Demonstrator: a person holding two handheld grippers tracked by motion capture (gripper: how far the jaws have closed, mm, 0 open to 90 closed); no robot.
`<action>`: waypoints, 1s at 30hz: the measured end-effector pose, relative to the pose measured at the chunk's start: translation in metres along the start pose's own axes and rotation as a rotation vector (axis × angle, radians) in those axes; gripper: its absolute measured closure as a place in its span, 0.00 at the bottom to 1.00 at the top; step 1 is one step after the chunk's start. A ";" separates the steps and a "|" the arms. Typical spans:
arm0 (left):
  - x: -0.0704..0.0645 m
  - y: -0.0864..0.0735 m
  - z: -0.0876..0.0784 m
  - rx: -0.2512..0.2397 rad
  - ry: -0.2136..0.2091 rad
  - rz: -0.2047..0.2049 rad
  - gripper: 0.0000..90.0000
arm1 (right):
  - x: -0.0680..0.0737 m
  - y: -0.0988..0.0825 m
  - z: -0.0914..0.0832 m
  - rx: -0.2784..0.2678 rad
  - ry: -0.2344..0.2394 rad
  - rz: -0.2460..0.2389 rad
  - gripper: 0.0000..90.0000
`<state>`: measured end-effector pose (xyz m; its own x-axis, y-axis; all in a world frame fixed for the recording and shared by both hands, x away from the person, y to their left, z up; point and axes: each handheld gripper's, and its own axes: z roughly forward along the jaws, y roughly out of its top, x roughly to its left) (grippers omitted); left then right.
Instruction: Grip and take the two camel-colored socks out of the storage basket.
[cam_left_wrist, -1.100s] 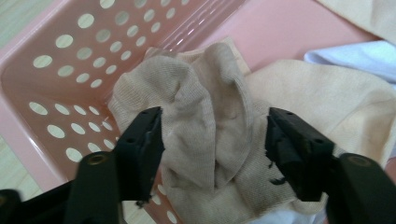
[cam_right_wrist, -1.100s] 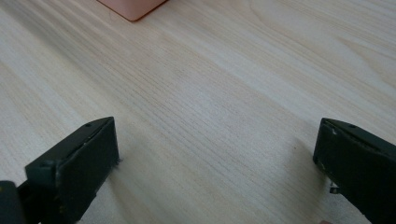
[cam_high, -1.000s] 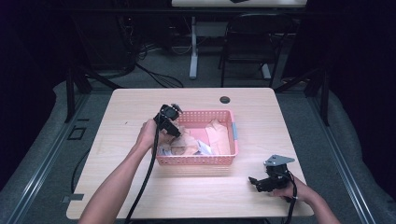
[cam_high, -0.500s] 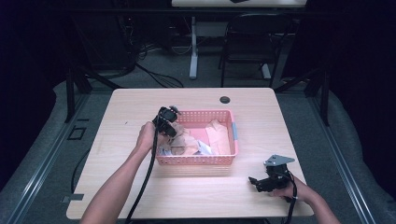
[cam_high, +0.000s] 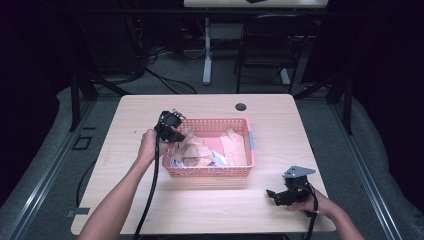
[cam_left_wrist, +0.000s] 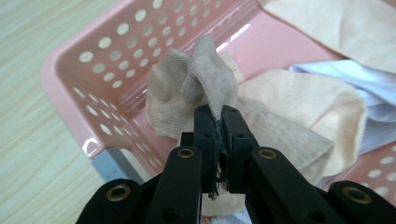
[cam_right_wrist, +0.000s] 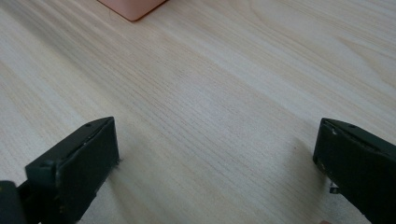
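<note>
A pink perforated basket (cam_high: 210, 172) stands mid-table and holds several pieces of cloth. At its left end my left gripper (cam_high: 178, 136) is shut on a grey-beige sock (cam_high: 188, 135). In the left gripper view the jaws (cam_left_wrist: 216, 114) pinch a fold of that sock (cam_left_wrist: 196, 74), and its bunched end stands above the basket's corner (cam_left_wrist: 107, 70). Peach cloth (cam_left_wrist: 299, 102) and white cloth (cam_left_wrist: 364, 79) lie behind it. My right gripper (cam_high: 274, 194) rests low on the table at the front right. Its jaws (cam_right_wrist: 215, 154) stand wide open over bare wood, with nothing between them.
A peach cloth (cam_high: 235, 145) lies in the basket's right half. A black round grommet (cam_high: 241, 106) sits near the table's far edge. A dark chair (cam_high: 270, 45) and a table leg (cam_high: 206, 55) stand beyond. A corner of the basket (cam_right_wrist: 133, 7) shows ahead of the right gripper.
The left gripper has drawn a little to the left and upward with the sock pinched, raising the sock at the basket's left end. The right hand has kept still.
</note>
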<state>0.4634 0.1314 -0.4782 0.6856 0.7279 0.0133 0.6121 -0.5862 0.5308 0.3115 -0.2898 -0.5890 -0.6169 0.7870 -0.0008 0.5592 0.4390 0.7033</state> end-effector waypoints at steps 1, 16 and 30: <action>0.000 -0.001 -0.003 -0.016 0.000 0.002 0.95 | 0.000 0.000 0.000 -0.001 0.000 0.001 0.00; -0.009 -0.001 -0.051 -0.140 0.012 0.047 0.95 | 0.000 0.000 0.000 0.000 0.000 0.000 0.00; -0.004 -0.008 -0.099 -0.249 0.018 0.050 0.95 | 0.000 0.000 0.000 -0.002 -0.001 0.002 0.00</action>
<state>0.4169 0.1680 -0.3989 0.7041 0.7076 0.0593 0.4598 -0.5180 0.7213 0.3114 -0.2895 -0.5892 -0.6155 0.7882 0.0002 0.5593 0.4365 0.7047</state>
